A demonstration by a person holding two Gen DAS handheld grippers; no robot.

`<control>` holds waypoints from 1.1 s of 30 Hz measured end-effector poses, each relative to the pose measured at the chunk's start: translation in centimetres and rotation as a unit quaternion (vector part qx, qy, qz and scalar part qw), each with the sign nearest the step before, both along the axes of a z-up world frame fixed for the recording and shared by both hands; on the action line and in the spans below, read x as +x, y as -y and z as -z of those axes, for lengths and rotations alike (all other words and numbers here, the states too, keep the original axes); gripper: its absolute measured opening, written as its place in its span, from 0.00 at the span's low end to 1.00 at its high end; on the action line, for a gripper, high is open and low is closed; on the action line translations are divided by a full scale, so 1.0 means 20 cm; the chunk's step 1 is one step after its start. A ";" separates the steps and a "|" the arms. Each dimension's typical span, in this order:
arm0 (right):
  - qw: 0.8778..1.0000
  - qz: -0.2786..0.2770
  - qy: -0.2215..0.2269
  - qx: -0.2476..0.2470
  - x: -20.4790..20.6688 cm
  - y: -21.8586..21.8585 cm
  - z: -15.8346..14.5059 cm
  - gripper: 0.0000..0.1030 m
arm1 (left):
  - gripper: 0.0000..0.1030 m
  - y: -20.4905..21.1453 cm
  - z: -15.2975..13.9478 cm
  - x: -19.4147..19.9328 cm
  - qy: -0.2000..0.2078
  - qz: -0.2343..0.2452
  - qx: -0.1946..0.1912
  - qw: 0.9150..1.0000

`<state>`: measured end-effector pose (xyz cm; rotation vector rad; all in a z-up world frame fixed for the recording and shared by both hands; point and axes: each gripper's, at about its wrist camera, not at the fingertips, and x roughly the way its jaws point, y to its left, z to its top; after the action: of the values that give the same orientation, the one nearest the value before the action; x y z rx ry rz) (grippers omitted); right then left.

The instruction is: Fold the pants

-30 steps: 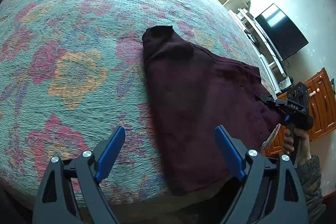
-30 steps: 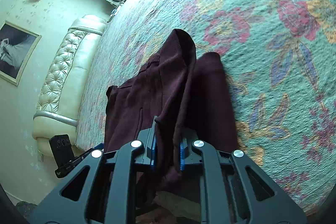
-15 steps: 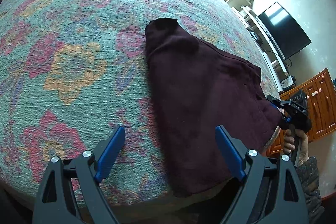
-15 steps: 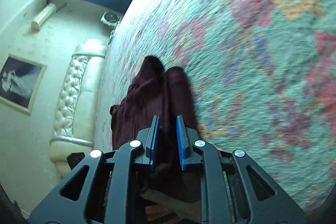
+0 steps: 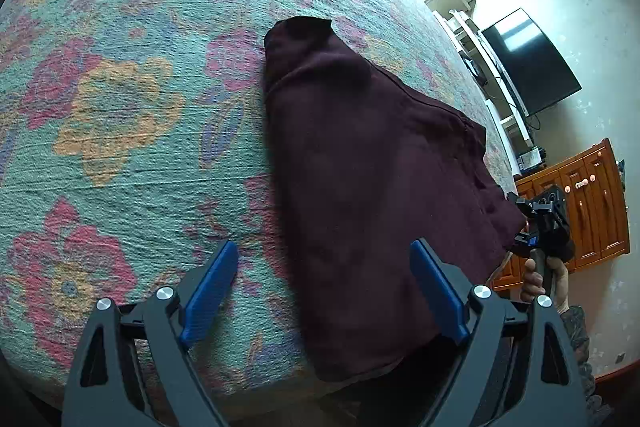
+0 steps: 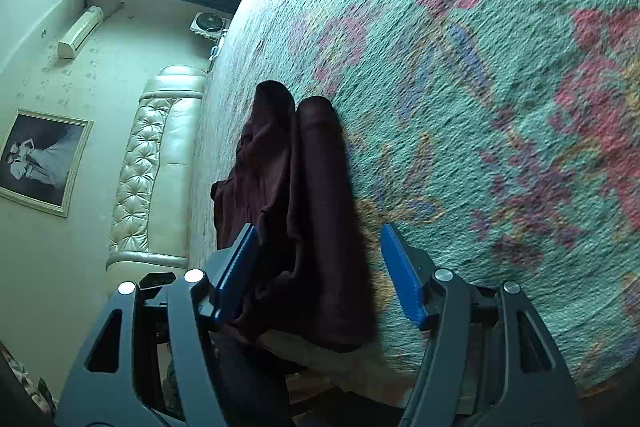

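Pants point(image 5: 360, 187): dark maroon, lying in a folded heap on the bed point(image 5: 120, 147) near its front edge, one end reaching over that edge.

Bedspread point(image 6: 500, 107): green weave with pink, orange and blue flowers, covering the bed.

Left claw point(image 5: 324, 287): blue pads spread wide, hovering above the near edge; nothing gripped, the pants' near end lying below the gap.

Right claw point(image 6: 318, 271): jaws opening; a bunched fold of the pants lies between the pads, loose against the left pad, clear of the right.

Hand point(image 5: 546, 277): grips the right claw's handle at the bed's right side.
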<state>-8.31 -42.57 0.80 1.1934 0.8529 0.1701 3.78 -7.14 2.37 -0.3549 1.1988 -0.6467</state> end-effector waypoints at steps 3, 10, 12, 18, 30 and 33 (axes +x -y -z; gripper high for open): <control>1.000 -0.008 0.009 0.021 0.02 -0.01 0.02 0.62 | 0.84 0.02 0.00 0.00 -0.008 0.014 -0.019 1.000; 1.000 -0.015 0.015 0.002 0.04 0.01 -0.05 0.62 | 0.86 0.07 0.04 0.04 -0.033 0.029 -0.057 0.997; 1.000 -0.009 0.003 -0.005 0.04 0.04 -0.05 0.62 | 0.86 0.05 0.05 0.05 -0.046 0.029 -0.079 0.995; 0.997 -0.061 0.001 0.044 0.08 -0.06 0.02 0.66 | 0.87 -0.01 0.09 0.06 -0.063 0.025 -0.114 0.991; 0.989 -0.037 0.053 0.130 0.01 -0.06 0.05 0.76 | 0.87 -0.03 0.10 0.07 -0.066 0.042 -0.126 0.989; 0.995 -0.081 0.018 0.053 0.08 -0.15 -0.02 0.80 | 0.87 0.00 0.08 0.07 -0.063 0.045 -0.120 0.990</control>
<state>-6.69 -39.48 1.12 1.2166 0.9177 0.3734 5.14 -7.11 0.71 -0.5527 1.2655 -0.8597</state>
